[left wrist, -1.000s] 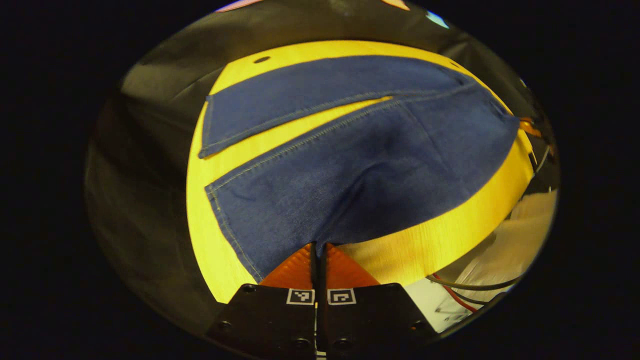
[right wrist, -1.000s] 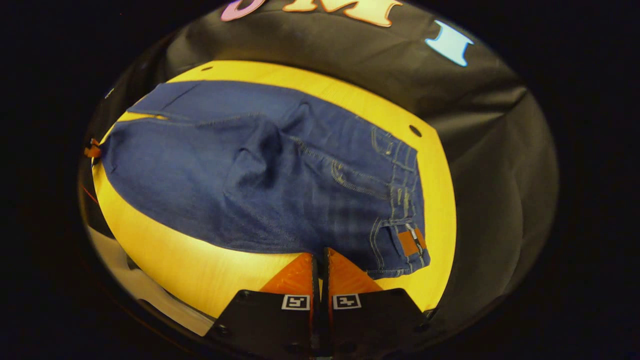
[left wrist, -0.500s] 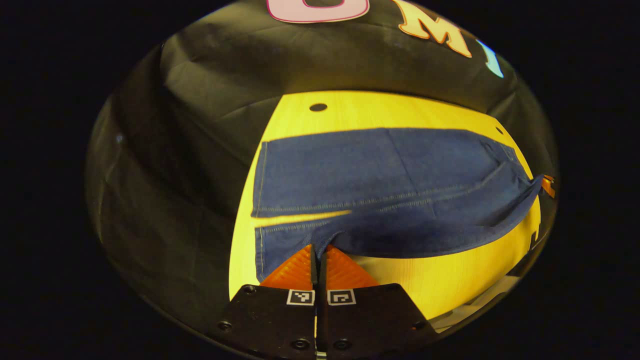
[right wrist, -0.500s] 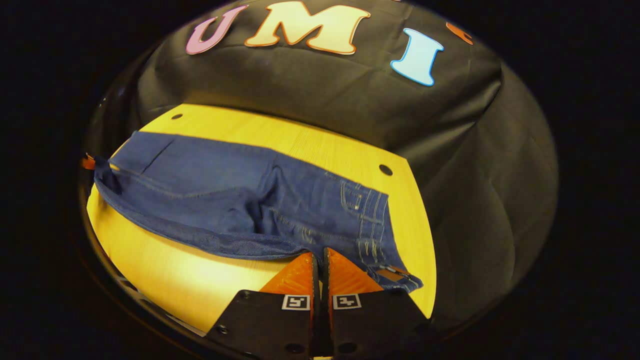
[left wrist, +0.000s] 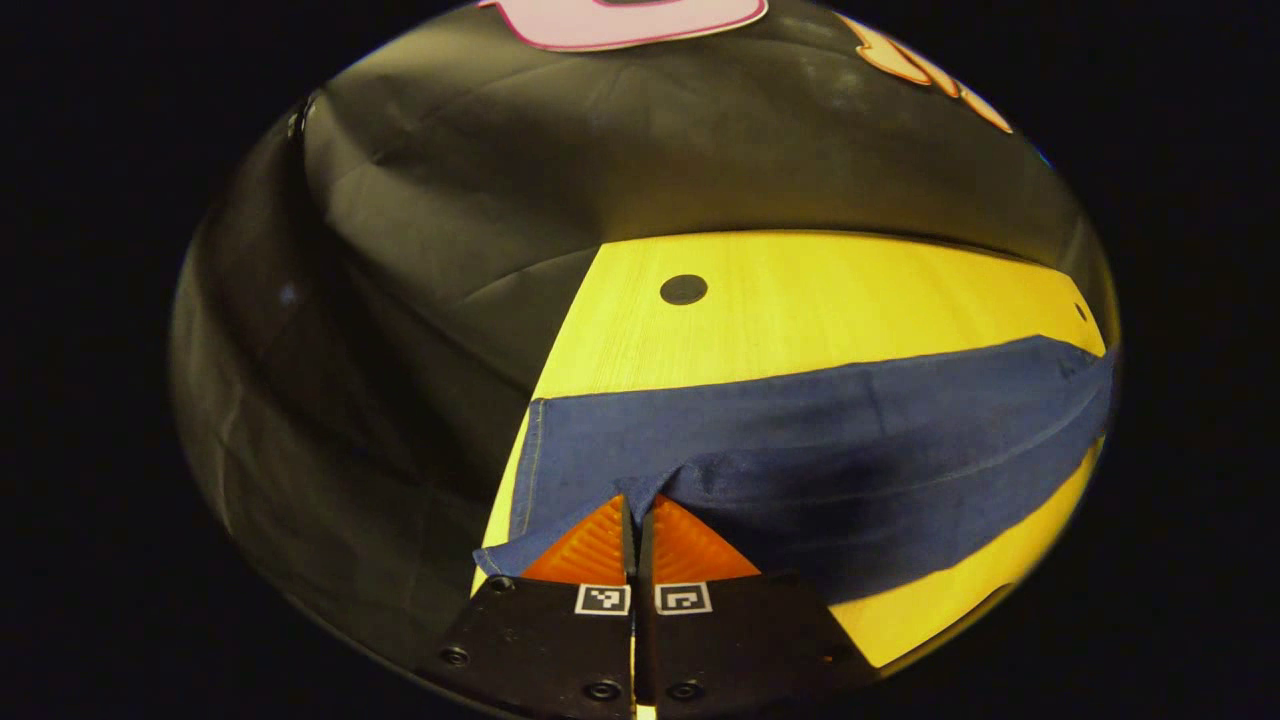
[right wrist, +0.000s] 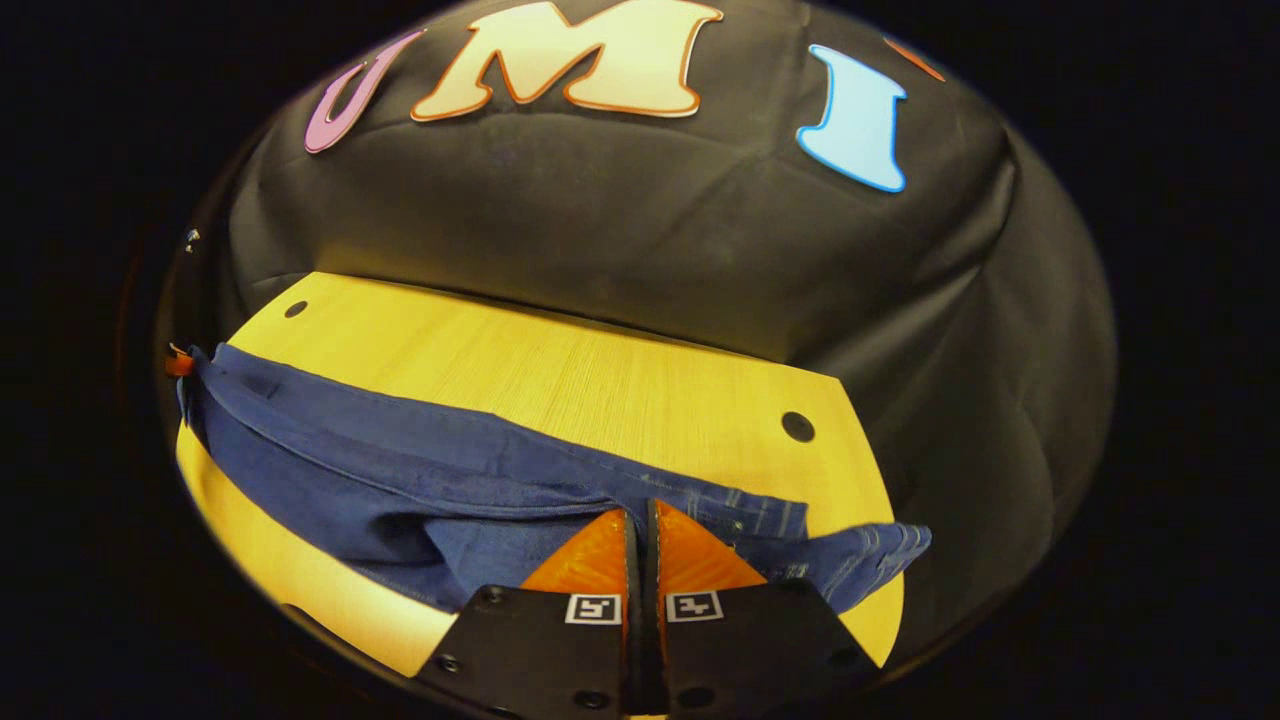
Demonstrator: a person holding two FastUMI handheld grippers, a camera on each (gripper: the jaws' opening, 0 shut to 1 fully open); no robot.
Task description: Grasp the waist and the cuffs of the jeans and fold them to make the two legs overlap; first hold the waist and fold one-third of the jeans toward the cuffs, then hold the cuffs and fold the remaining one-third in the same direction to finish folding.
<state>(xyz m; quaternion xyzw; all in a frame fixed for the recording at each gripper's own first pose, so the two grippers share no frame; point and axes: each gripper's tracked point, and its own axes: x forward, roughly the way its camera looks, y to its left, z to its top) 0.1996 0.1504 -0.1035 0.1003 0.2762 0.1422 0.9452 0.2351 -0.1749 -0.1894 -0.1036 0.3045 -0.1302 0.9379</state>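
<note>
Both grippers have carried the near leg up and over the far one, so I hold the left gripper (left wrist: 635,505) clamped on the cuff and the right gripper (right wrist: 640,520) clamped on the waist, with the jeans (left wrist: 800,450) draped lengthwise on the table (left wrist: 820,300), legs nearly overlapped.

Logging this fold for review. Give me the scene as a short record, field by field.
surface: yellow wooden table
garment: blue jeans, one leg carried over the other
left gripper: shut on the jeans near the cuff end
right gripper: shut on the jeans near the waist end
waistband: hangs at the table's right edge
fold stage: legs overlapping; thirds not yet folded
</note>
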